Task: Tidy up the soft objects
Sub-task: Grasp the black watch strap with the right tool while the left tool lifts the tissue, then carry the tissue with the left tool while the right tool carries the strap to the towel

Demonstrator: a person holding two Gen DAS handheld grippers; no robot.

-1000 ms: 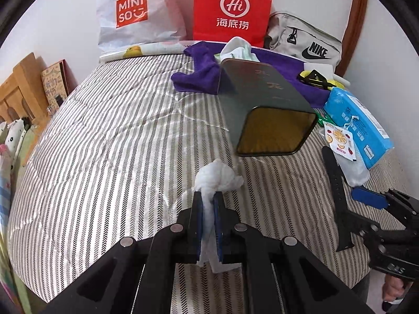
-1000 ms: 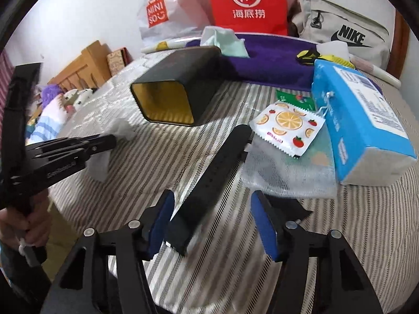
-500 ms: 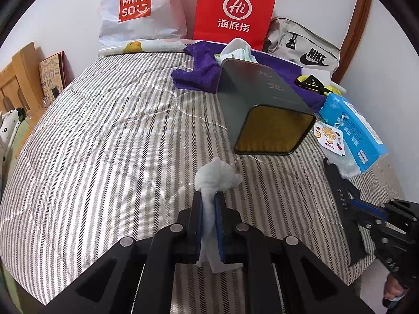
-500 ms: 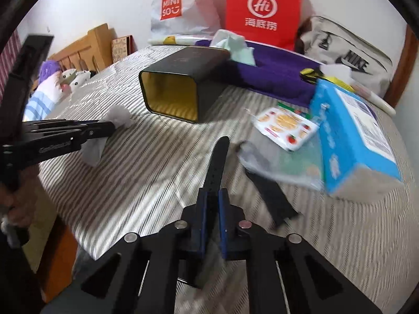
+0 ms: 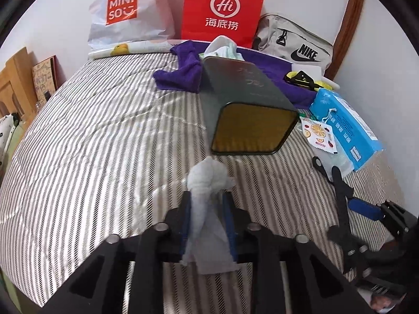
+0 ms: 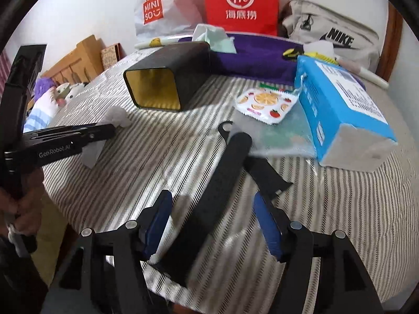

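Striped bedding (image 5: 99,141) lies under both tools. Left gripper (image 5: 207,209) is opening, a crumpled white tissue (image 5: 207,183) between its slack jaws. Right gripper (image 6: 212,209) is opening around a black strap (image 6: 214,191). Beyond lies a black tin (image 5: 246,110) on its side.

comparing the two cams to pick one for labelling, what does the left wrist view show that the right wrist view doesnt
Only the left wrist view: the left gripper head-on, its jaws opening around the white tissue wad, and the lettering on the dark tin's top.

Only the right wrist view: the right gripper, its jaws opening, with the black strap between them untouched, plus plush toys beyond the bed's edge and the hand on the left gripper's handle.

Both: the striped quilt, tin, blue tissue pack, fruit-print packet, purple cloth, red bag.
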